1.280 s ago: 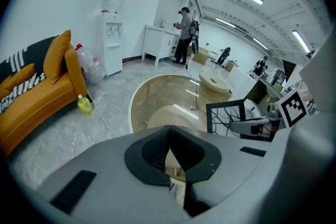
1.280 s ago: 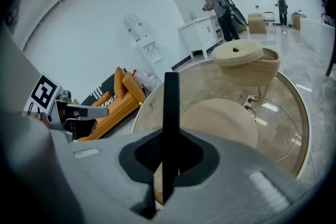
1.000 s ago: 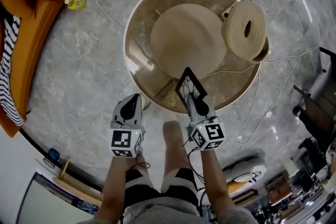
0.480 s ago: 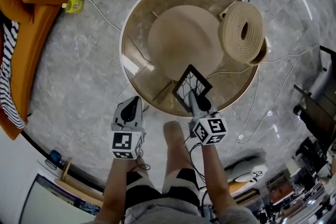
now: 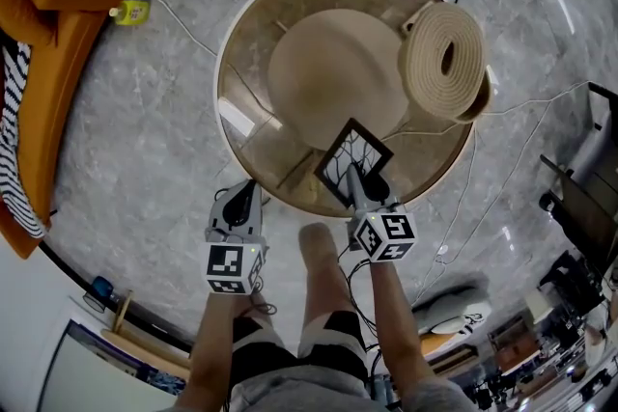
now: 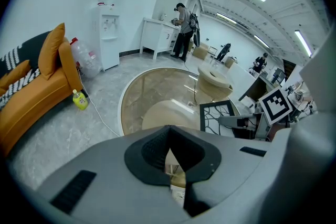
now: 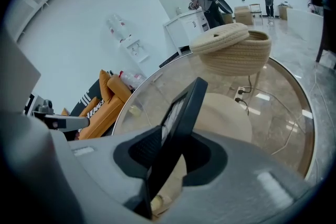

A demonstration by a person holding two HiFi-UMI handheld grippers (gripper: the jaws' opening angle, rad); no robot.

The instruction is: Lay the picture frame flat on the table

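Now the frame (image 5: 346,154) is over the counter's (image 5: 241,72) near edge, between the right gripper's (image 5: 357,174) jaws. It leans and is not flat yet; whether its lower edge touches the glass can't be told. The jaws have just been opening and stand apart, with the frame loose between them and a gap on one side. The left gripper (image 5: 247,190) hangs just off the counter's near rim, jaws together, empty. The frame looks light, stiff and thin-bordered, probably glazed, so fragile and likely to slide on glass. Best held by the border edge, not the face. Versus a second ago, the frame shows more face in the head view, tipped further over and further onto the counter.
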